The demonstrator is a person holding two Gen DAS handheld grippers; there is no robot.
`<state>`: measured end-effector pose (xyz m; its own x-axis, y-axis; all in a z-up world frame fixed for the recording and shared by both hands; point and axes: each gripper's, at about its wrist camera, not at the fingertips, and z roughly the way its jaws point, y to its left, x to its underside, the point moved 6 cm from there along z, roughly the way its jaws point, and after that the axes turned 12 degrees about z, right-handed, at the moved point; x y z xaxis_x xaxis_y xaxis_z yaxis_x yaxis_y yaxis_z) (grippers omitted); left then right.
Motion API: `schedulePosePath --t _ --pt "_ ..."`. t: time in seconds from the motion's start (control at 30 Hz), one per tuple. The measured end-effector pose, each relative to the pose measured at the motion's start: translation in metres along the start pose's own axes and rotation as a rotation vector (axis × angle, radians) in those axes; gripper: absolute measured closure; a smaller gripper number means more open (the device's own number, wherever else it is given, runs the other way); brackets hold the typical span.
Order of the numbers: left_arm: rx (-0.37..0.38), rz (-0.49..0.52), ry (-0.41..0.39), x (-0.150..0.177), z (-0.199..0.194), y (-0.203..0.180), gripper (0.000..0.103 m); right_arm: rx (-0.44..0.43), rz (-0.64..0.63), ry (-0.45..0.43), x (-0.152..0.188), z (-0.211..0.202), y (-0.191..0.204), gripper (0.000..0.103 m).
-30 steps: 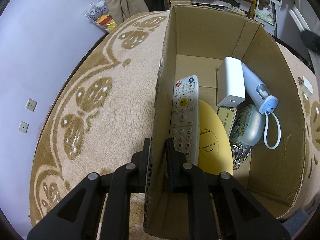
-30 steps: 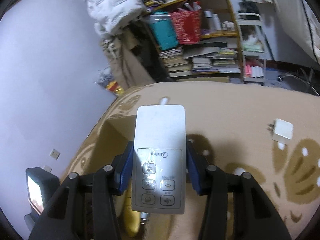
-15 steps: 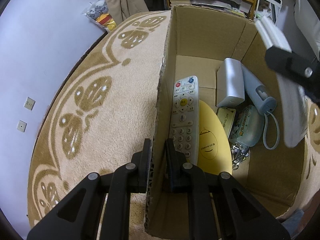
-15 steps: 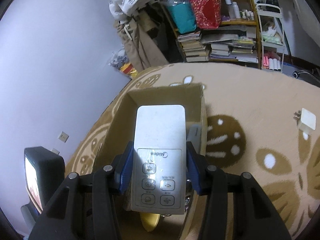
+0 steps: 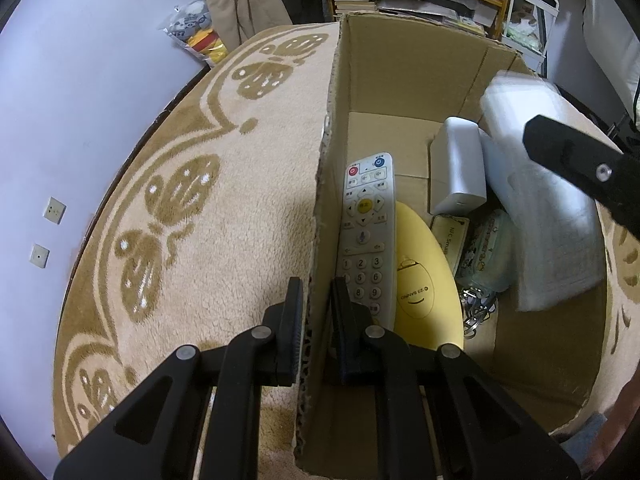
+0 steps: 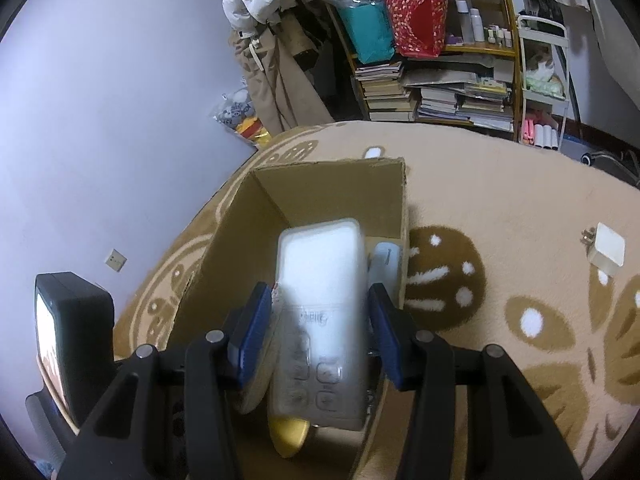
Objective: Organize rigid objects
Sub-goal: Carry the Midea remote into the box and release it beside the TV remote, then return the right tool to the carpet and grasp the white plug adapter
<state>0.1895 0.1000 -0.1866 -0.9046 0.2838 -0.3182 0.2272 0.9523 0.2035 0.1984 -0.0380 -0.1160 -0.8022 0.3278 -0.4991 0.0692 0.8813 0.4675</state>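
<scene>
left gripper (image 5: 316,320) clamped on box (image 5: 416,80) wall edge; right gripper (image 6: 320,332) spread, blurred white remote (image 6: 324,312) between fingers, over box's open right side, above yellow disc (image 5: 424,280).

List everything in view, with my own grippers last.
cardboard box: one, brown, on rug
TV remote: one, white, in box by left wall
yellow disc: one, in box beside TV remote
white block: one, in box, far end
small remote: one, white, blurred, over box
charger: one, white, on rug
rug: one, beige and brown
left gripper: black, clamping box wall
right gripper: black, blue pads, apart around small remote
</scene>
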Motion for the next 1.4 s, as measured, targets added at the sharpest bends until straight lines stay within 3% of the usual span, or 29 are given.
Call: schedulePosePath --t 0.17,0.37,0.6,0.87,1.4 --pt "0.003 -0.005 0.002 -0.001 0.001 0.001 0.09 0.001 -0.017 -0.035 -0.013 -0.014 -0.002 0.029" --pt "0.009 -0.007 0.0 -0.001 0.0 0.0 0.09 0.077 -0.014 -0.135 -0.044 -0.034 -0.029 0.015" --pt "0.012 -0.005 -0.001 0.0 0.0 0.001 0.09 0.208 0.069 -0.21 -0.085 -0.048 -0.099 0.014" --pt "-0.003 0.018 -0.001 0.0 0.002 -0.001 0.091 0.308 0.168 -0.219 -0.117 -0.044 -0.183 0.015" --pt "-0.004 0.021 -0.002 -0.002 0.003 -0.002 0.09 0.407 0.324 -0.13 -0.109 -0.007 -0.281 0.015"
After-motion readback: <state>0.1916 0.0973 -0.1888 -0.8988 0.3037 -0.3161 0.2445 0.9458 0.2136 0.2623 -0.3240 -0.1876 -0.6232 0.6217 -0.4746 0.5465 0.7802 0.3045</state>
